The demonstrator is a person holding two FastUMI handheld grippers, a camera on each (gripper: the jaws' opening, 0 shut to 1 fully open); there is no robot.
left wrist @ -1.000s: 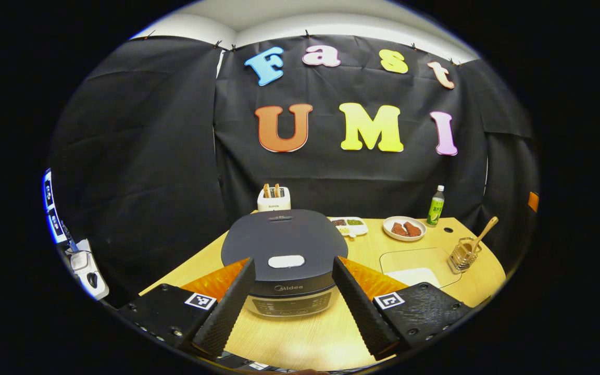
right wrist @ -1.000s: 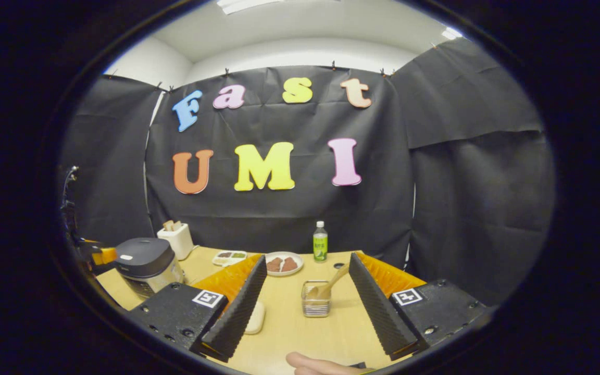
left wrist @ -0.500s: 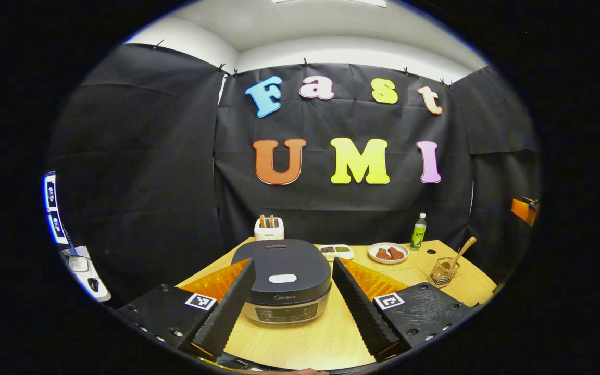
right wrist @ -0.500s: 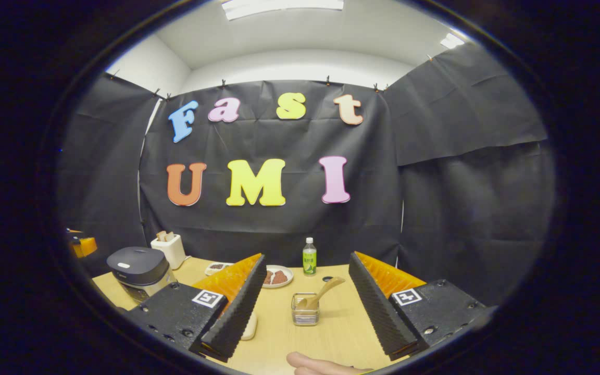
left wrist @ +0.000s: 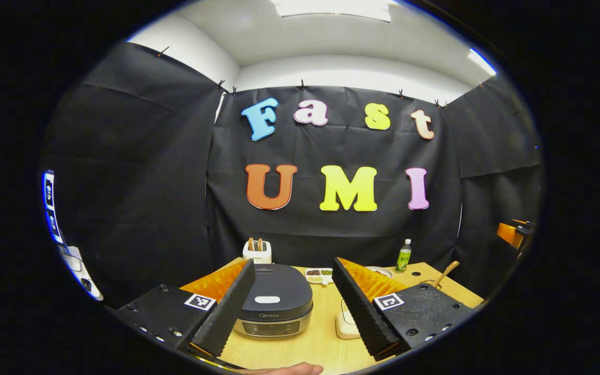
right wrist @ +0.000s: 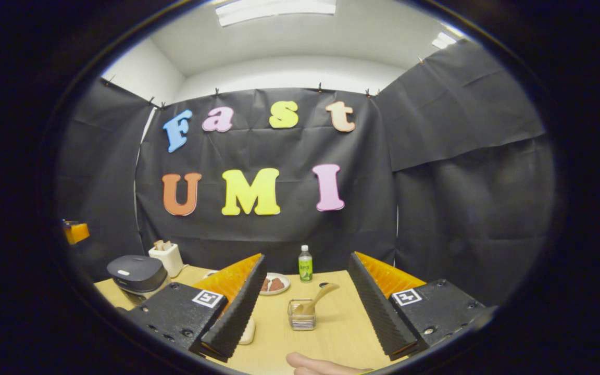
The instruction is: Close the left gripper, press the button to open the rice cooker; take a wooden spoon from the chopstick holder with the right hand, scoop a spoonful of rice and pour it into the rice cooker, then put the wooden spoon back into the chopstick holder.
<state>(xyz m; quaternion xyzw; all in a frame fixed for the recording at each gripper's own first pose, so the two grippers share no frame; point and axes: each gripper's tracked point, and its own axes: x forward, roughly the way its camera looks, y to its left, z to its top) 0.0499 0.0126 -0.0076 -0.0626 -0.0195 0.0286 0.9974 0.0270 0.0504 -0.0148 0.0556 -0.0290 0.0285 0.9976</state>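
The dark rice cooker (left wrist: 274, 307) stands with its lid down and its pale button (left wrist: 267, 300) on top. My left gripper (left wrist: 295, 341) is open, held back from the cooker, which shows between its fingers. The cooker (right wrist: 137, 273) sits at the far left in the right gripper view. A wire chopstick holder (right wrist: 301, 315) holds the wooden spoon (right wrist: 321, 297), which leans to the right. My right gripper (right wrist: 308, 349) is open and short of the holder, with nothing in it. The spoon's handle (left wrist: 446, 272) pokes up past my left gripper's right finger.
On the wooden table (right wrist: 331, 333) are a white toaster (right wrist: 167, 255), a green bottle (right wrist: 305, 264), a plate of brown food (right wrist: 274, 284) and a pale flat container (left wrist: 344, 323) beside the cooker. A small tray of beans (left wrist: 319, 273) lies behind the cooker. A person's fingertip (right wrist: 321, 364) shows at the bottom.
Both grippers have drawn back from the table and tilted up, so the cooker and the holder look smaller and lower. Both stay open and hold nothing.
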